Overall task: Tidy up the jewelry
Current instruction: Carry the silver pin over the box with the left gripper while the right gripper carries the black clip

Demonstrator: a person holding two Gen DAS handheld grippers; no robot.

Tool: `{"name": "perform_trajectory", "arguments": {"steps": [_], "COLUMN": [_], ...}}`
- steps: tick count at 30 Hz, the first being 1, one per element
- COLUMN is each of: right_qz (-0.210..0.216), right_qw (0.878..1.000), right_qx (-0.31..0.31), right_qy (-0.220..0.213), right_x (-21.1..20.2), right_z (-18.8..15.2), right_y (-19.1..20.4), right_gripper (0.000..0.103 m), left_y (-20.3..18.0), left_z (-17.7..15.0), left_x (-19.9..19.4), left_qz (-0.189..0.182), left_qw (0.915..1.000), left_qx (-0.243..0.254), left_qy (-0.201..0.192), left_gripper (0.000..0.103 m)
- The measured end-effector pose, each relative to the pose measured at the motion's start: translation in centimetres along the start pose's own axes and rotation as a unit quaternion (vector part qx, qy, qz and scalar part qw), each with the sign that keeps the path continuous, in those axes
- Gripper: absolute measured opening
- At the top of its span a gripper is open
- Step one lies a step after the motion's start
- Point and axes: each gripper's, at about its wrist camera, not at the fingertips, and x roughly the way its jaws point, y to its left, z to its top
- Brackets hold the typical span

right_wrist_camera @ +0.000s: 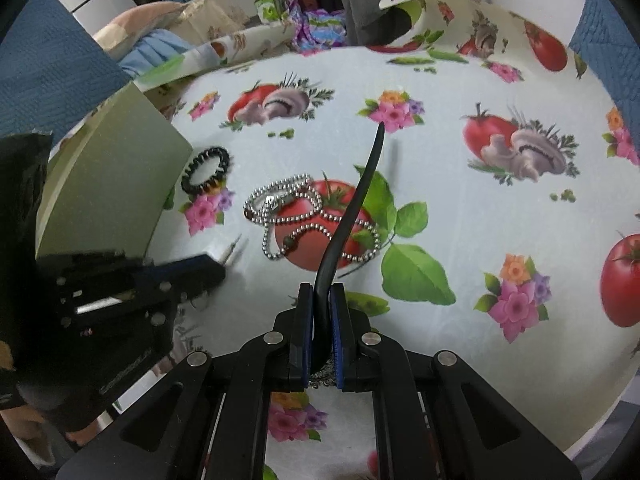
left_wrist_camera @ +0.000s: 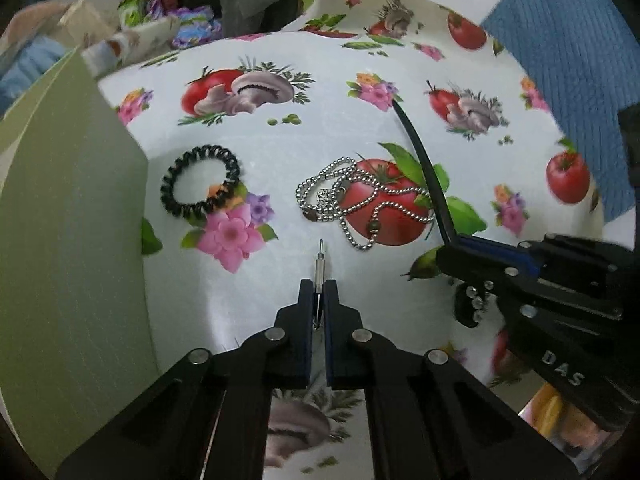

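Observation:
My left gripper is shut on a small silver pin-like piece that sticks out forward over the tablecloth. My right gripper is shut on a black strap that curves up over a silver bead chain. The strap and the bead chain, lying bunched on a printed tomato, also show in the left wrist view. A black spiral hair tie lies left of the chain; it also shows in the right wrist view. The right gripper sits right of the left one.
A pale green box stands at the table's left, close to the hair tie; it also shows in the right wrist view. The tablecloth has tomato and flower prints. Blue fabric lies at the far right. Clutter sits beyond the far edge.

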Motion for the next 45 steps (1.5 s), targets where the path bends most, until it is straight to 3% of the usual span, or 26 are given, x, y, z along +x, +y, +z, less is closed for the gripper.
{"name": "perform_trajectory", "arguments": {"steps": [6,16,25,31,37,45], "right_qz": [-0.007,-0.036,-0.038,-0.021,0.006,0.027], "right_qw": [1.0,0.997,0.99,0.985,0.983,0.988], "right_qx": [0.006,0.0,-0.018,-0.031,-0.057,-0.079], "right_qy": [-0.017,-0.061,-0.132,-0.169,-0.175,-0.133], "right_x": [-1.7,-7.3,-14.6,-17.2,-16.9,-12.0], "right_z": [0.6,3.5,8.3,11.0,12.1,10.6], "right_y": [0.6,2.5,6.8,10.6,15.7,20.9], "right_gripper": [0.006,0.006,0.007,0.007,0.007,0.007], "left_y": [0.4,1.4,3.4,6.2,10.3,15.6], "left_z": [0.7,3.5,6.4,7.5,6.7,3.5], "left_x": [-2.7,-9.8,-17.4,-21.3,-22.8,-20.7], "left_qz": [-0.017,-0.036,-0.027,-0.009,0.007,0.013], "left_qw": [0.9991,0.9971,0.9923,0.9878,0.9856,0.9883], "left_qx": [-0.032,-0.036,-0.028,-0.029,-0.045,-0.066], "left_qy": [-0.02,-0.056,-0.118,-0.153,-0.163,-0.137], "left_gripper": [0.004,0.004,0.004,0.004,0.004,0.004]}}
